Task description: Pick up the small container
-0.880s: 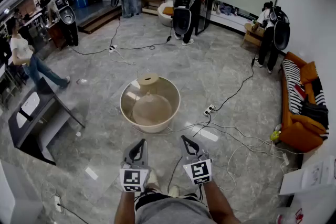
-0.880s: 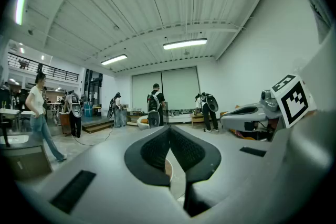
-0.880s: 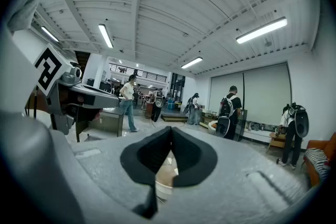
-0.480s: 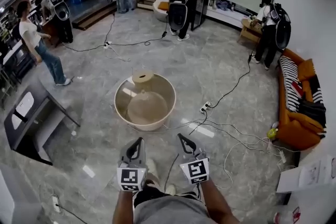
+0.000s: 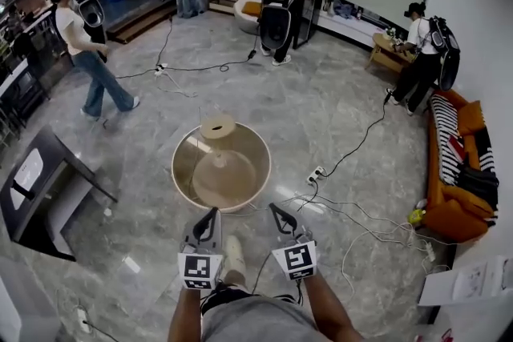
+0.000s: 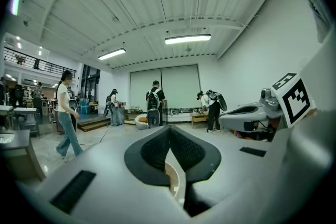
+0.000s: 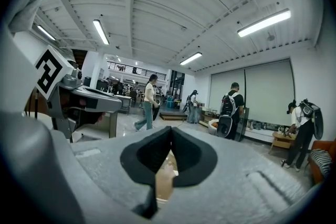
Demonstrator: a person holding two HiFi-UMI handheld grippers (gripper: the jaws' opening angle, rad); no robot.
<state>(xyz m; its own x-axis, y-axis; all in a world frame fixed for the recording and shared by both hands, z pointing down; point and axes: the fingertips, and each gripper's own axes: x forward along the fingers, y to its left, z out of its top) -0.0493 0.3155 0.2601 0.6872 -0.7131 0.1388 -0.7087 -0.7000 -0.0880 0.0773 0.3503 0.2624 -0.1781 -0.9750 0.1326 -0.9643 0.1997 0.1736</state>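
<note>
You are holding both claws low in front of you above the grey stone floor [image 5: 337, 116], and neither is carrying anything. Your left claw [image 5: 210, 218] is showing its jaws pressed together at the tips with nothing between them. Your right claw [image 5: 279, 213] is pinched fully closed in the same way and is also empty.

The small container [image 5: 217, 126] is sitting ahead of both claws, at the far side of the large round basin [image 5: 175, 172]. From here it cannot be told whether it is resting on the far rim or standing just beyond it. It is lying almost straight ahead of your left claw, and ahead and to the left of your right claw. The whole basin is standing between it and either claw. It looks like a short, round, beige tub standing upright, so its axis is pointing up and no side is offering a longer face to grip.

Your left claw is probably the nearer and better-lined one for the reach. Either claw would need its jaws spread wide before arriving, since both are closed now. The approach is likely to run over the open basin, so the near rim is the thing to clear. Loose cables [image 5: 353, 212] are trailing on the floor to the right of your right claw.
</note>
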